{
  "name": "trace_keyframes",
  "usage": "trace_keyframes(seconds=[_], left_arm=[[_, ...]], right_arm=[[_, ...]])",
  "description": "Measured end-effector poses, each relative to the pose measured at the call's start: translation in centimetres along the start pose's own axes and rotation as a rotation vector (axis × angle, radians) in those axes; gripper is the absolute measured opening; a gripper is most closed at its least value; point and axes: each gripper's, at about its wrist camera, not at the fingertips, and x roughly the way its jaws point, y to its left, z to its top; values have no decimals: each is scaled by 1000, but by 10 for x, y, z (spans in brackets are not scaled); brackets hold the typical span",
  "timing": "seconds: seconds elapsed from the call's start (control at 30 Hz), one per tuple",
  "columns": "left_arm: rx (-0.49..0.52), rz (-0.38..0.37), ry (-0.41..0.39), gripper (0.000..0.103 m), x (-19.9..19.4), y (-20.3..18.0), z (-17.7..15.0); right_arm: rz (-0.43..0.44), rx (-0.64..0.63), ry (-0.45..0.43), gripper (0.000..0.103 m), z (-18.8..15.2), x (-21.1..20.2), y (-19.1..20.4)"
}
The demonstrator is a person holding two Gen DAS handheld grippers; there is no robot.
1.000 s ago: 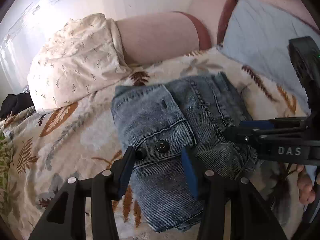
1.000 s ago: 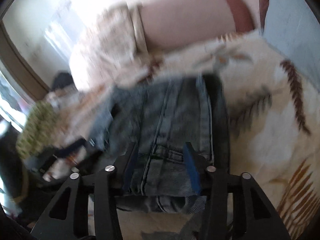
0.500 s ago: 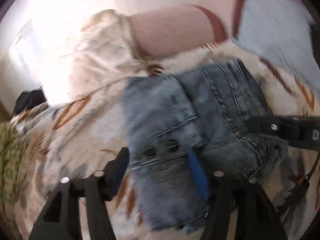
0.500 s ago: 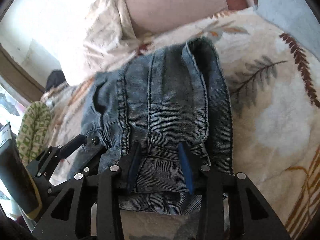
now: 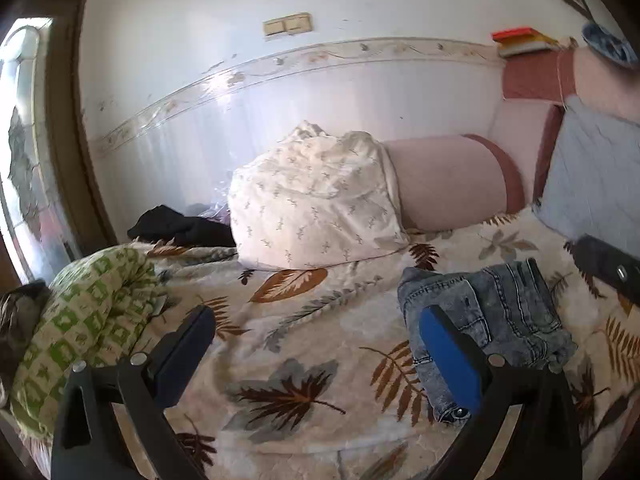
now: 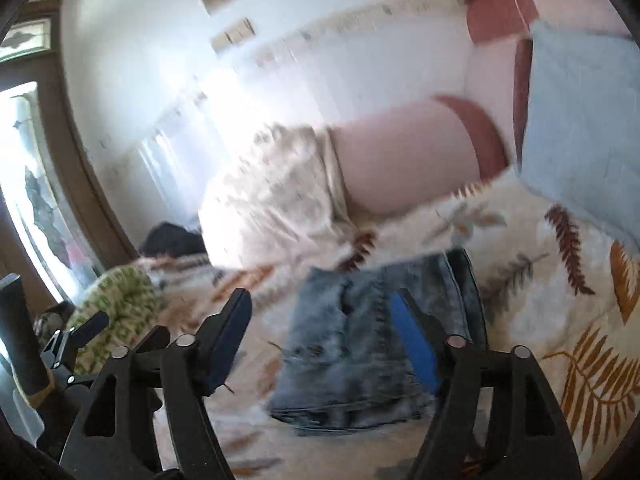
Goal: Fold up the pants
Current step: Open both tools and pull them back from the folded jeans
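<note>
The pants are blue denim jeans [image 5: 492, 316], folded into a compact bundle on the leaf-patterned bedspread [image 5: 288, 344]. In the left wrist view they lie at the right, partly behind my right finger. My left gripper [image 5: 316, 344] is open and empty, raised above the bed and to the left of the jeans. In the right wrist view, which is blurred, the folded jeans [image 6: 360, 344] lie under and just ahead of my right gripper [image 6: 320, 332], which is open, empty and lifted off them. Part of the right gripper [image 5: 612, 268] shows at the right edge of the left wrist view.
A white patterned pillow [image 5: 316, 204] and a pink bolster [image 5: 448, 180] lie against the wall behind. A green checked cloth [image 5: 84, 320] and a dark garment [image 5: 180, 228] sit at the left. A pale blue cushion [image 5: 592, 176] is at the right.
Both grippers have opened wide and lifted up and back from the jeans. The left gripper has swung left. The folded jeans stay on the bed.
</note>
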Motion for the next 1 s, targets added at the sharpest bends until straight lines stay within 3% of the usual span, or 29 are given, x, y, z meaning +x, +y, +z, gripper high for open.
trace_keyframes(seconds=[0.2, 0.5, 0.67, 0.87, 1.0], left_arm=[[-27, -11, -19, 103, -13, 11, 0], [-98, -1, -75, 103, -41, 28, 0], [-127, 6, -65, 103, -45, 32, -5], [-97, 14, -74, 103, -47, 26, -12], [-105, 3, -55, 103, -43, 25, -15]], right_arm=[[-48, -68, -78, 86, -18, -28, 31], [-214, -142, -202, 91, -23, -75, 28], [-304, -137, -273, 94, -27, -95, 17], [-309, -192, -345, 102, -40, -99, 25], [-317, -296, -312, 103, -47, -90, 37]])
